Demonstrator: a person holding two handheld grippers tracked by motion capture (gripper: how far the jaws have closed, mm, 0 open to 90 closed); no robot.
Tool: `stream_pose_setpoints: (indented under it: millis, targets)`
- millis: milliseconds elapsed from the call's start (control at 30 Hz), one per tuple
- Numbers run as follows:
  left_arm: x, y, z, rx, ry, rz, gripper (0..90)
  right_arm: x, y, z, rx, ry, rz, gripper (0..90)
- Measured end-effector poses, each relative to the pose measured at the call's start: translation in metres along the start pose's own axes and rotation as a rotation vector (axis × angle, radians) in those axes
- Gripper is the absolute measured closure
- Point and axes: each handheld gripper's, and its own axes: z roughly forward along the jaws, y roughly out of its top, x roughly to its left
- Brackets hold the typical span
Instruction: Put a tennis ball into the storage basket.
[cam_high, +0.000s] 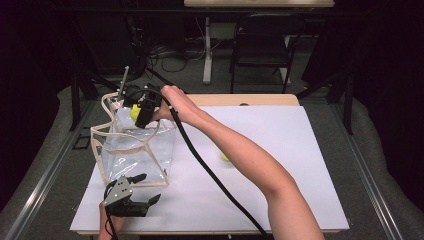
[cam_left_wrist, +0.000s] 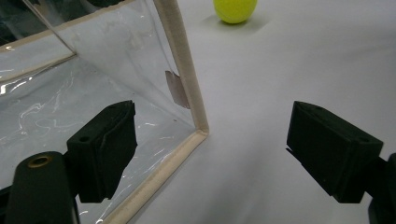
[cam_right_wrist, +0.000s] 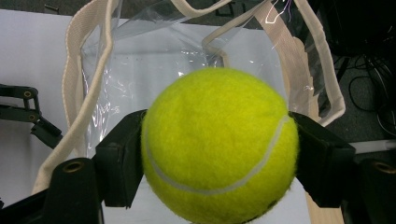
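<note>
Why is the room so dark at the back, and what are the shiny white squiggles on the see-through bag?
In the high view, light falls on the white table while the room behind stays dim. In the left gripper view, the squiggles are glare on the clear bag, and a soft shadow sits under the far tennis ball. In the right gripper view, the held tennis ball looks fuzzy up close.

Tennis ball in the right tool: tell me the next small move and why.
Probably lower the right tool a little into the clear bag, then open it. The tennis ball is clamped between its pads above the bag's open mouth, and the left tool stands open beside the bag's near corner.
</note>
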Motion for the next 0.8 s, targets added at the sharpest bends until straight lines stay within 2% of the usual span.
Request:
stream_pose_setpoints:
  millis: [800]
  targets:
    - [0.0, 0.0, 0.0, 0.002, -0.001, 0.0, 15.8, 0.003, -0.004, 0.016, 0.055, 0.025, -0.001, 26.2]
